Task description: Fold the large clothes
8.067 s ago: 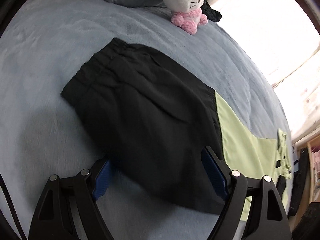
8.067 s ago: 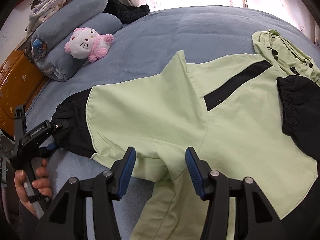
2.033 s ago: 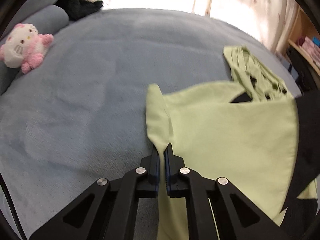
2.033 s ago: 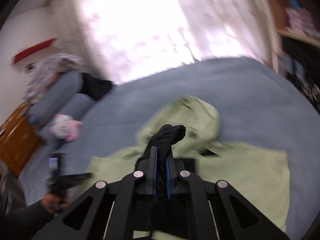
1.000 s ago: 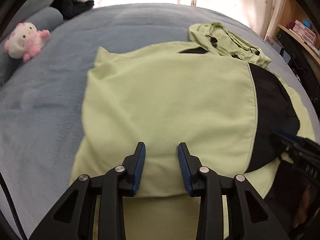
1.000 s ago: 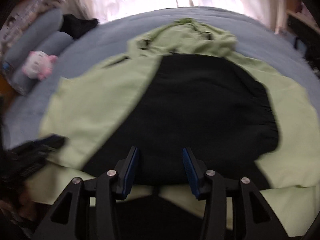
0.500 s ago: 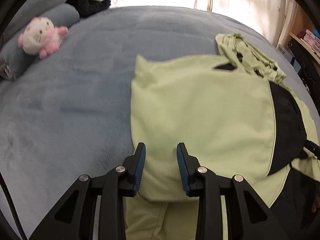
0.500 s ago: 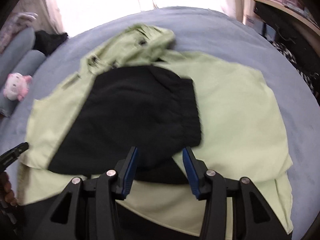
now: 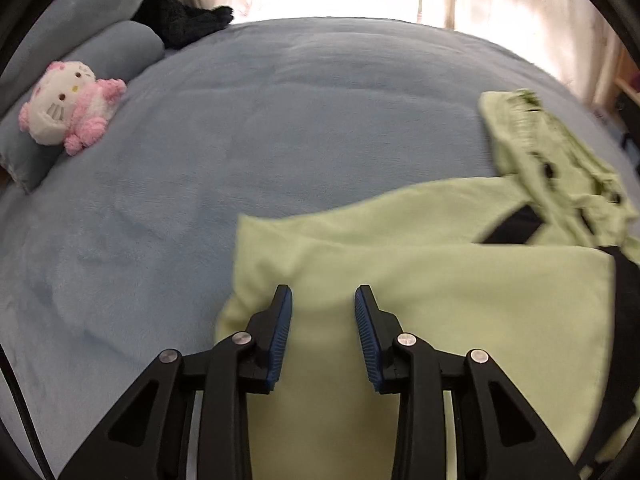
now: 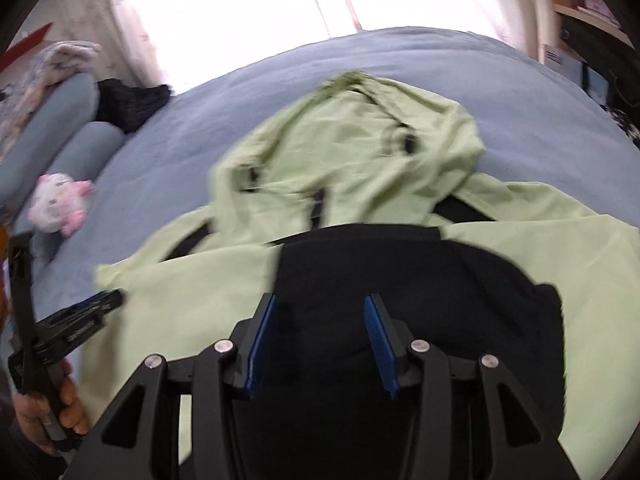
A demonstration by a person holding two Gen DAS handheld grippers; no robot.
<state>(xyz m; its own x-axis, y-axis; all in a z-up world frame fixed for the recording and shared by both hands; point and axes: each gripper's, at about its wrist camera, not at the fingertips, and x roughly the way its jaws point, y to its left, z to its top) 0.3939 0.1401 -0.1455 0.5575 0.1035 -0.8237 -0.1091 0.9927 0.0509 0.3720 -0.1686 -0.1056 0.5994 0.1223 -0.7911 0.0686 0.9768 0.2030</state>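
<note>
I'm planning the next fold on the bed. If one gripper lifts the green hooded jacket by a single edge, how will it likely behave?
The jacket will probably hang limp: it lies flat with soft creases, and its hood is rumpled. It looks thin and light, so the folded-in black sleeve may slide off. The plush blanket may drag on it somewhat.
</note>
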